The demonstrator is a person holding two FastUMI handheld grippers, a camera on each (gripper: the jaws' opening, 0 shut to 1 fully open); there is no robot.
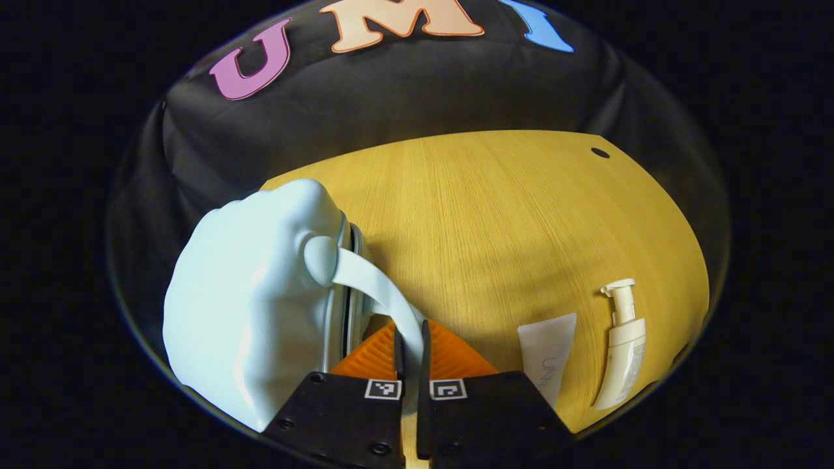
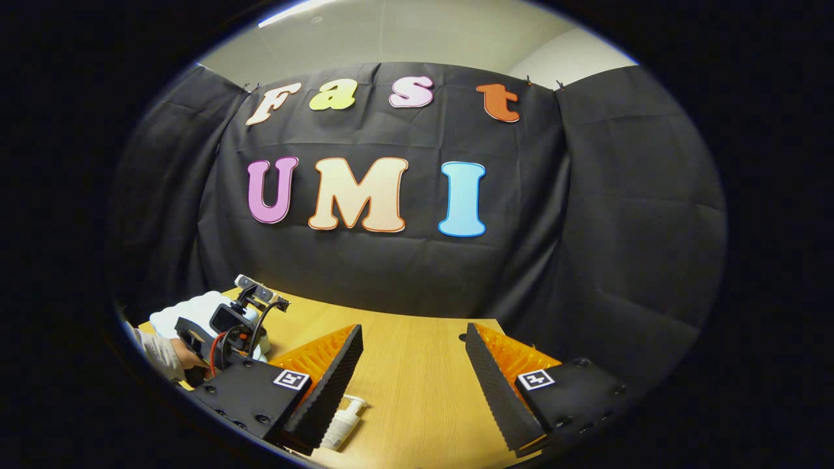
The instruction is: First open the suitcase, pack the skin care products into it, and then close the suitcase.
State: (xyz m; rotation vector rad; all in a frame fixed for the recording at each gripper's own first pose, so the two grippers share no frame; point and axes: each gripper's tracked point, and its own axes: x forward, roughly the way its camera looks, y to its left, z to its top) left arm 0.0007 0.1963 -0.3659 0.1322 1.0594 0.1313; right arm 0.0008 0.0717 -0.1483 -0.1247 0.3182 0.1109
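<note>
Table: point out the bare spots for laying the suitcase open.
Free: the wide wooden table from the suitcase across to its far edge by the black cloth. Crowded: the near right corner, where the tube and pump bottle lie.

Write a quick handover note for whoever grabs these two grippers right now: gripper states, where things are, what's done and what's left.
Left hand-held gripper: shut on the suitcase handle.
Right hand-held gripper: open, empty, held above the wooden table.
The light blue suitcase sits on the table; it looks barely open, if at all.
The white tube and the pump bottle lie side by side on the table, outside the suitcase.
Done: handle grasped.
Left: open the suitcase fully, pack both products, close it.
</note>
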